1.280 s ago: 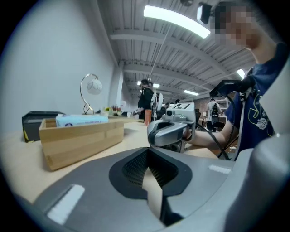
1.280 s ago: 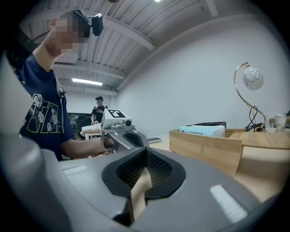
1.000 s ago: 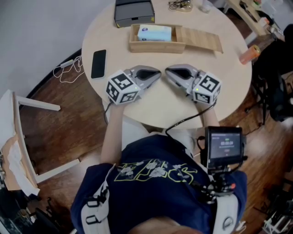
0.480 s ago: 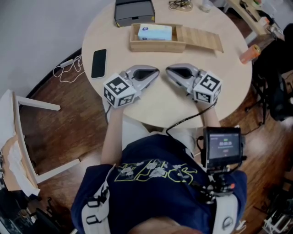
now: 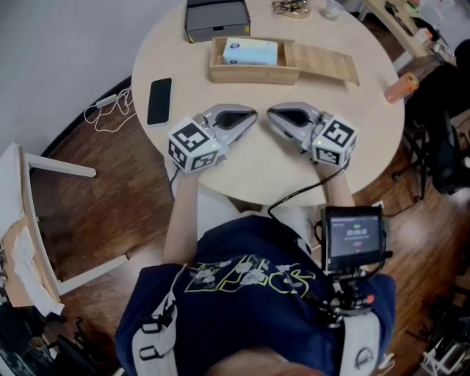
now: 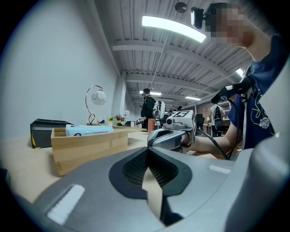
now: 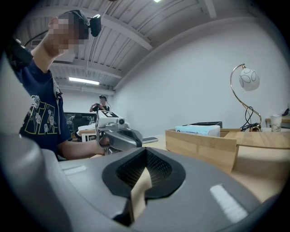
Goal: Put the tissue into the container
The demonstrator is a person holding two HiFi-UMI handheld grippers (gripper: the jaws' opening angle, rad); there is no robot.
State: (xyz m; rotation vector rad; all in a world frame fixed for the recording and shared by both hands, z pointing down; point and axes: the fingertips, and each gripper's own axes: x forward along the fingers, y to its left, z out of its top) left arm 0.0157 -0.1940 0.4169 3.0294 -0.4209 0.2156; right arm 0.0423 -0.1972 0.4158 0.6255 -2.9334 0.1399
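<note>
A pale blue tissue pack (image 5: 250,51) lies inside an open wooden box (image 5: 253,71) at the far side of the round table; its wooden lid (image 5: 324,64) lies flat to the right. The pack (image 6: 89,130) and box (image 6: 86,147) show left in the left gripper view, and the pack (image 7: 197,130) and box (image 7: 204,144) right in the right gripper view. My left gripper (image 5: 252,116) and right gripper (image 5: 272,116) rest on the table nearer me, tips facing each other with a small gap. Both are shut and hold nothing.
A black phone (image 5: 158,101) lies left of the left gripper. A dark grey case (image 5: 216,18) stands behind the box, with a desk lamp (image 7: 244,90) beside it. An orange bottle (image 5: 401,87) sits at the table's right edge. A white chair (image 5: 33,220) stands at my left.
The left gripper shifted slightly left and back; otherwise both grippers stay at rest on the table.
</note>
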